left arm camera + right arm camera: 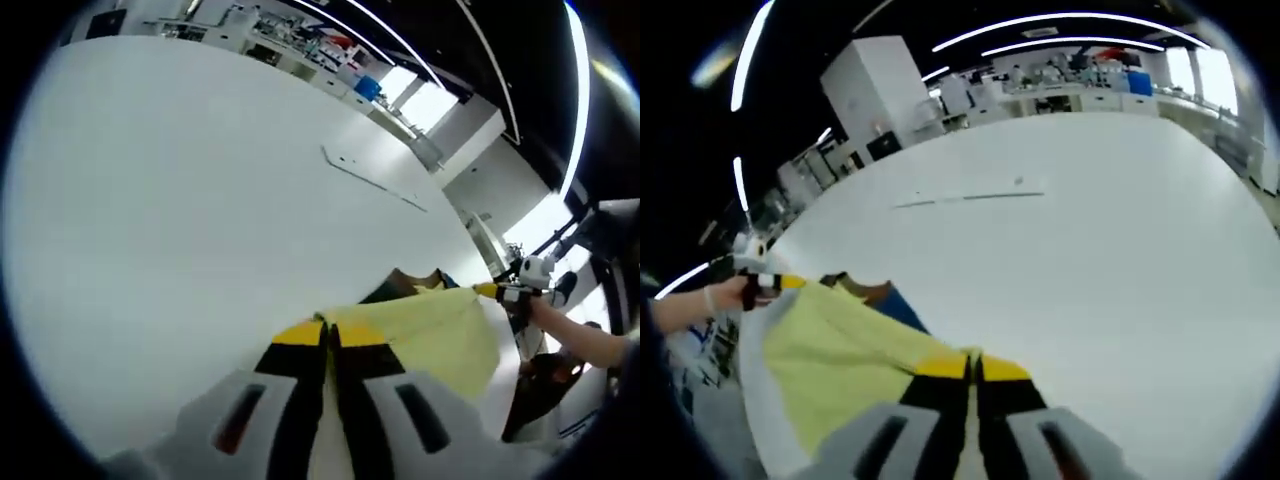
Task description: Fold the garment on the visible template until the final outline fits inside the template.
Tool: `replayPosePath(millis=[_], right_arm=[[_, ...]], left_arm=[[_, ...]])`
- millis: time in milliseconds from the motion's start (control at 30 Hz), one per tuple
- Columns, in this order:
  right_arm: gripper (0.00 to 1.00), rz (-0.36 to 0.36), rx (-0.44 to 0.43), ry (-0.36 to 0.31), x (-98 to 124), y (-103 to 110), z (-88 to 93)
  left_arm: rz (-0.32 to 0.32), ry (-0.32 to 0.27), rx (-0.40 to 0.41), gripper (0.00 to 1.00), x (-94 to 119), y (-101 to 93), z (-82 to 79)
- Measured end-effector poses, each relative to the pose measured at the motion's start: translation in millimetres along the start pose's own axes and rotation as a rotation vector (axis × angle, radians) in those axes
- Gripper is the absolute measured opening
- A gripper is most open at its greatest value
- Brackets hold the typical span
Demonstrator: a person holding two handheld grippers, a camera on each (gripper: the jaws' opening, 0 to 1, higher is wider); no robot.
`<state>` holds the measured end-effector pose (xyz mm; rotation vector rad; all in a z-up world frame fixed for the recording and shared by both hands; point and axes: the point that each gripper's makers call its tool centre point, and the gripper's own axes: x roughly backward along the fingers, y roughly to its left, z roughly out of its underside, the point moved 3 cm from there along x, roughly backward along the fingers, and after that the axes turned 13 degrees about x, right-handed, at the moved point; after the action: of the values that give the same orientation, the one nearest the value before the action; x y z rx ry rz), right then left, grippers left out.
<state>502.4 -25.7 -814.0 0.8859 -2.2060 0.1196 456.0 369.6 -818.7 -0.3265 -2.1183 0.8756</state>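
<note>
A pale yellow garment [430,330] hangs stretched between the two grippers above a white table [180,200]. My left gripper [328,335] is shut on one edge of it, yellow jaw tips pressed together. At the cloth's far corner the right gripper [495,292] is also shut on it, held by a person's hand. From the right gripper view, my right gripper [973,365] pinches the garment [840,350], and the left gripper [780,283] holds the opposite corner. A brown and blue part [880,296] of the garment shows behind the yellow cloth. A thin template line [970,197] lies farther off on the table.
The same template line [372,182] shows in the left gripper view, beyond the cloth. The table [1120,230] spreads wide around it. Lab benches and shelves [300,45] stand past the table's far edge, with white cabinets [875,95] at the back.
</note>
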Motion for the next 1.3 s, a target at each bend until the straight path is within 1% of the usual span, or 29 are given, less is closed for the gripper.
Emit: replayPosePath(millis=[200,300,333,367,433,467,500,533,567,600,633,700,733,800,833,933,1000,1067,1133,1167,1267,1300], right_arm=[[0.0,-0.004,0.004,0.007,-1.0,-1.6,0.2],[0.0,-0.02,0.018,-0.009,-0.2,1.0,-0.6],[0.0,-0.016,0.033,-0.004,0.7,0.9,0.0],[0.01,-0.009,0.08,-0.022,1.8,0.0,-2.1],[0.07,-0.007,0.067,-0.019,2.4,-2.0,-3.3],[0.09,-0.014,0.07,-0.035,4.0,-1.1,-3.9],[0.12,-0.013,0.066,-0.036,6.8,-0.9,-2.6],[0.17,-0.009,0.071,-0.044,8.2,-0.9,-3.1],[0.22,-0.007,0.092,-0.062,10.1,-0.8,-5.0],[0.27,-0.007,0.093,-0.068,12.0,-0.4,-5.2],[0.34,-0.005,0.094,-0.072,13.7,-0.4,-5.5],[0.44,0.001,0.115,-0.096,18.3,0.9,-7.9],[0.5,0.005,0.127,-0.1,20.0,1.4,-8.7],[0.58,0.015,0.157,-0.112,23.1,1.3,-9.9],[0.61,0.008,0.158,-0.113,25.0,2.4,-9.4],[0.76,-0.004,0.174,-0.13,28.0,6.4,-10.0],[0.86,-0.011,0.193,-0.136,28.4,8.3,-9.4],[0.91,-0.009,0.235,-0.125,31.3,11.5,-5.9],[0.94,-0.021,0.242,-0.119,32.2,12.8,-3.9],[0.95,-0.026,0.243,-0.119,32.3,13.0,-3.7],[0.98,-0.041,0.24,-0.12,34.6,20.6,0.0],[0.98,-0.042,0.241,-0.119,35.3,22.4,1.1]], left_arm=[[0.005,0.003,-0.004,0.0,-0.5,0.8,0.2],[0.023,0.003,-0.016,0.0,0.5,-0.2,-1.3],[0.037,0.004,-0.028,0.0,0.7,-1.5,-1.9],[0.051,0.004,-0.038,0.0,2.7,-6.8,0.5],[0.06,0.0,-0.087,0.02,5.8,-10.9,0.8],[0.069,0.001,-0.097,0.04,7.0,-12.7,1.1],[0.075,0.003,-0.097,0.06,8.9,-14.3,1.4],[0.081,0.002,-0.101,0.1,10.2,-15.9,1.2],[0.094,-0.001,-0.12,0.13,12.1,-19.3,1.8],[0.103,-0.001,-0.137,0.16,13.3,-21.6,2.0],[0.103,0.0,-0.151,0.22,14.7,-23.1,2.8],[0.125,0.011,-0.202,0.31,16.5,-27.1,4.5],[0.124,0.014,-0.219,0.38,16.6,-27.1,4.7],[0.127,0.021,-0.266,0.5,18.1,-28.4,6.0],[0.128,0.026,-0.281,0.57,20.7,-30.7,8.8],[0.145,0.034,-0.32,0.69,27.1,-40.0,16.0],[0.157,0.044,-0.322,0.76,27.8,-40.8,16.0],[0.174,0.062,-0.31,0.87,28.9,-47.5,22.0],[0.179,0.064,-0.323,0.99,29.5,-50.1,24.1],[0.189,0.08,-0.353,0.98,31.4,-51.3,26.7],[0.19,0.089,-0.352,0.99,34.0,-56.4,33.6],[0.191,0.091,-0.352,0.99,34.7,-55.6,33.0]])
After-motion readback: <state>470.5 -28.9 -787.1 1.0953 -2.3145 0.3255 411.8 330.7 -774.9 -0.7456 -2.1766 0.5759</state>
